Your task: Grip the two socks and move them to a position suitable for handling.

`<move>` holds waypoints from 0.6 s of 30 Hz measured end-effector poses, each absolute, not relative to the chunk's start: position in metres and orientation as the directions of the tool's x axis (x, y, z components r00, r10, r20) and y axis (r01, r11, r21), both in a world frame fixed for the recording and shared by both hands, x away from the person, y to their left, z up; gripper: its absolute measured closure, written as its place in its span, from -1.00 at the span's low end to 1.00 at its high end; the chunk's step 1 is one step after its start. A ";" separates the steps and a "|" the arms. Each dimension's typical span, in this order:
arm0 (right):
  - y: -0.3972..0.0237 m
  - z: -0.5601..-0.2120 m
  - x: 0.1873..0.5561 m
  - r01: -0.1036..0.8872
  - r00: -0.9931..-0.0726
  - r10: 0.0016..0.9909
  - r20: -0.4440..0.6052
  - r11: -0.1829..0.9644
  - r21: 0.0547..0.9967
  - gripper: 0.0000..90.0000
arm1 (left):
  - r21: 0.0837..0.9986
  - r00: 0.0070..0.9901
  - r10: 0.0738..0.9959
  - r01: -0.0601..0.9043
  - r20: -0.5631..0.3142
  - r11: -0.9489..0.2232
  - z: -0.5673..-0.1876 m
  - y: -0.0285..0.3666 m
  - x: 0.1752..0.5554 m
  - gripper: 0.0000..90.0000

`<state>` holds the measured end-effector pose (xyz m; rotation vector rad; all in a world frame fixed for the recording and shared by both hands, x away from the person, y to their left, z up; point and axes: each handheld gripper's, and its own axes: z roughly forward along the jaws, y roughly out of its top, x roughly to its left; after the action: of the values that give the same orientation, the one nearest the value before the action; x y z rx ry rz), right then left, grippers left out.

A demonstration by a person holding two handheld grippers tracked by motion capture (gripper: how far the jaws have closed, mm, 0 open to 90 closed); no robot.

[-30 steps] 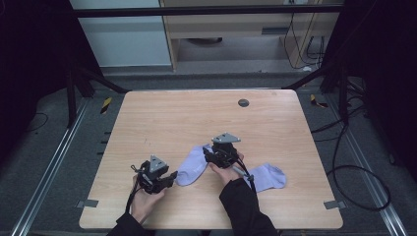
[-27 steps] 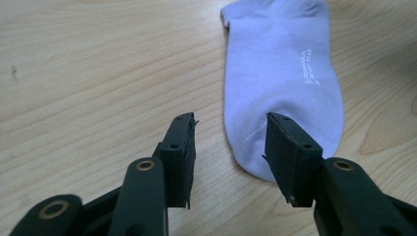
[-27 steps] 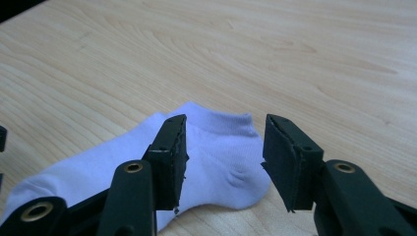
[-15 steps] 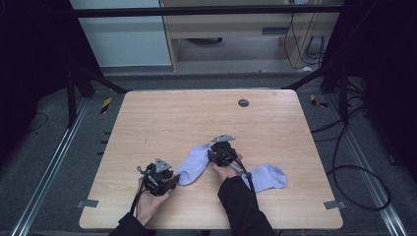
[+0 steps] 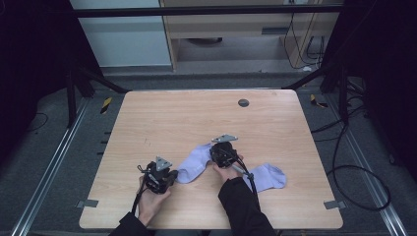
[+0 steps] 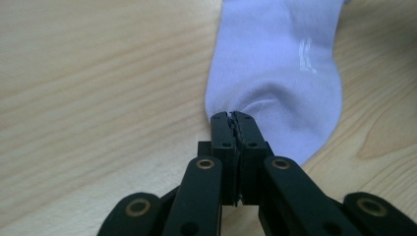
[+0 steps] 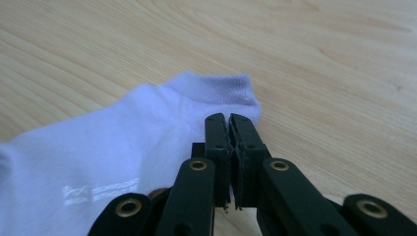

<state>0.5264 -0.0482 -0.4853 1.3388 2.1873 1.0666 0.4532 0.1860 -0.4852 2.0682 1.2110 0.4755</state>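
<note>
Both my grippers just closed on the same pale sock [image 5: 195, 164], lying flat near the table's [image 5: 162, 118] front edge. My left gripper [image 6: 231, 117] has its jaws fully together, pinching fabric at the toe end. My right gripper [image 7: 229, 119] is clamped tight too, on the sock by its cuff. 2nd sock [image 5: 268, 177] lies apart, to my right.
</note>
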 end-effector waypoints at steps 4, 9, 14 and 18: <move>-0.053 -0.471 0.513 0.569 -0.507 0.857 0.090 0.255 0.781 0.94 | 0.732 0.493 0.870 0.600 -0.019 -0.324 -0.474 0.198 0.455 0.98; -0.054 -0.468 0.491 0.564 -0.518 0.850 0.099 0.252 0.787 0.94 | 0.724 0.467 0.884 0.613 -0.008 -0.317 -0.473 0.211 0.461 0.98; -0.050 -0.478 0.474 0.584 -0.537 0.834 0.126 0.260 0.769 0.93 | 0.688 0.461 0.885 0.624 0.058 -0.371 -0.478 0.214 0.466 0.97; -0.043 -0.489 0.464 0.603 -0.547 0.824 0.147 0.266 0.752 0.89 | 0.679 0.459 0.885 0.627 0.075 -0.382 -0.479 0.218 0.466 0.97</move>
<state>0.4641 -0.0430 -0.4891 1.3162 2.2662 1.1556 0.4664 0.2180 -0.4789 2.1344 1.2554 0.5853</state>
